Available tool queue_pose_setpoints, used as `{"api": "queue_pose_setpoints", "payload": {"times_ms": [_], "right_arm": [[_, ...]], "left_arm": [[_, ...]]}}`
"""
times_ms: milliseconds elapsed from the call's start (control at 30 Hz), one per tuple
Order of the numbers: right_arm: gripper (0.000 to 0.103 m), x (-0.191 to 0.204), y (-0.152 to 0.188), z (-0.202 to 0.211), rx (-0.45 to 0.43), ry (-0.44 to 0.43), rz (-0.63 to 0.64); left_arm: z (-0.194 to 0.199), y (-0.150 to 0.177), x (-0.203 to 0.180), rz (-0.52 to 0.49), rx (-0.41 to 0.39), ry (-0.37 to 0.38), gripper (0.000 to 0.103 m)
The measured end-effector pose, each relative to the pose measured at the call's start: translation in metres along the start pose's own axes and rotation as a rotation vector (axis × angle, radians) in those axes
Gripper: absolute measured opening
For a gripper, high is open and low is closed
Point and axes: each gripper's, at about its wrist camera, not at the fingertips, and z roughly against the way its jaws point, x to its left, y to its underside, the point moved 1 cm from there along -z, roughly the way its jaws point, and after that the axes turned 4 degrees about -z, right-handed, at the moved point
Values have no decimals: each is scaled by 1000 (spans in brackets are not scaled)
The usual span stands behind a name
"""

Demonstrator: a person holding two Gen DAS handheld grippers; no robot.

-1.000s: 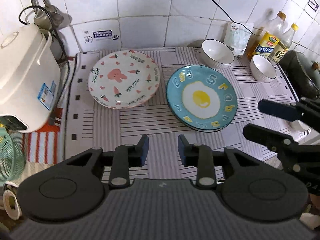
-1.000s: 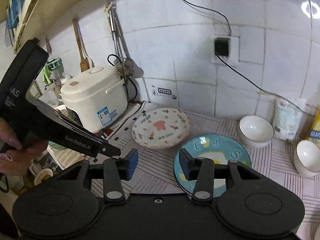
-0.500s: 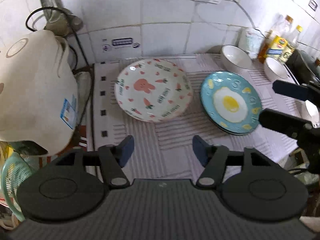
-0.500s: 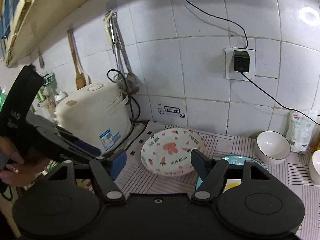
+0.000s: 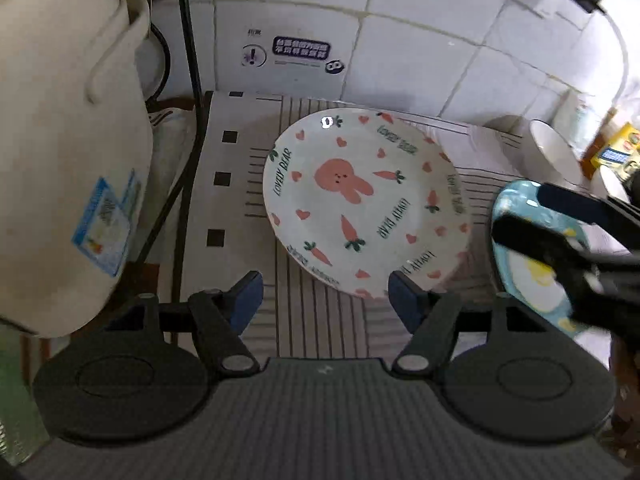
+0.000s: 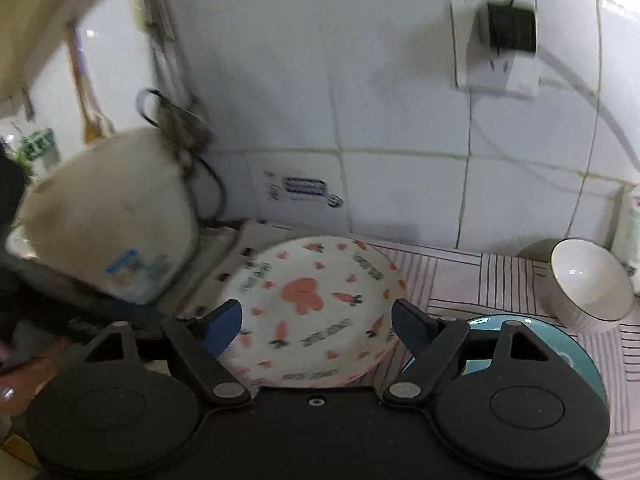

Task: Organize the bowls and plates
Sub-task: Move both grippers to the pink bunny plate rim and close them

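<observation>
A white plate with a pink rabbit and carrots (image 5: 360,200) (image 6: 316,304) lies on the striped mat (image 5: 240,208). My left gripper (image 5: 325,294) hovers open over its near rim, nothing between the pads. My right gripper (image 6: 317,316) stands open above the same plate from the right side, also empty. The left wrist view shows it (image 5: 518,208) over the blue egg plate (image 5: 532,280) (image 6: 580,360), which lies right of the rabbit plate. A white bowl (image 6: 588,284) (image 5: 556,152) sits behind the blue plate near the wall.
A white rice cooker (image 5: 60,160) (image 6: 108,232) stands close on the left, its black cord (image 5: 188,80) running down the tiled wall. A wall socket with a plug (image 6: 508,36) is above. Bottles and a packet crowd the far right corner.
Both grippers have opened wider and dropped forward and leftward, from above the blue plate to the rabbit plate, which now fills both views. The dishes have not moved.
</observation>
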Motion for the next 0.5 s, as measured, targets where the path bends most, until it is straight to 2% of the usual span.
{"api": "queue_pose_setpoints", "payload": {"times_ms": [67,133,267,400,433,467,500], "right_arm": [[74,-14,-3,-23,31,22,-57],[72,-25,-6,-43,60,27,-112],[69,-40,-11,-71,69,89,-123],[62,-48,-13,-94,121,77,-83],[55,-48,-13,-98,135,66,-72],[47,-49,-13,-101,144,50,-69],[44,-50,-14,-104,155,31,-72]], "left_arm": [[-10,3,3,17,-26,-22,68],[-18,5,5,24,-36,-29,68],[-29,3,8,14,-31,-43,67],[-44,-1,10,24,-24,-45,64],[-48,-2,12,31,-10,-41,58],[-51,-2,13,38,5,-28,46],[-54,-3,14,45,24,-10,38]]}}
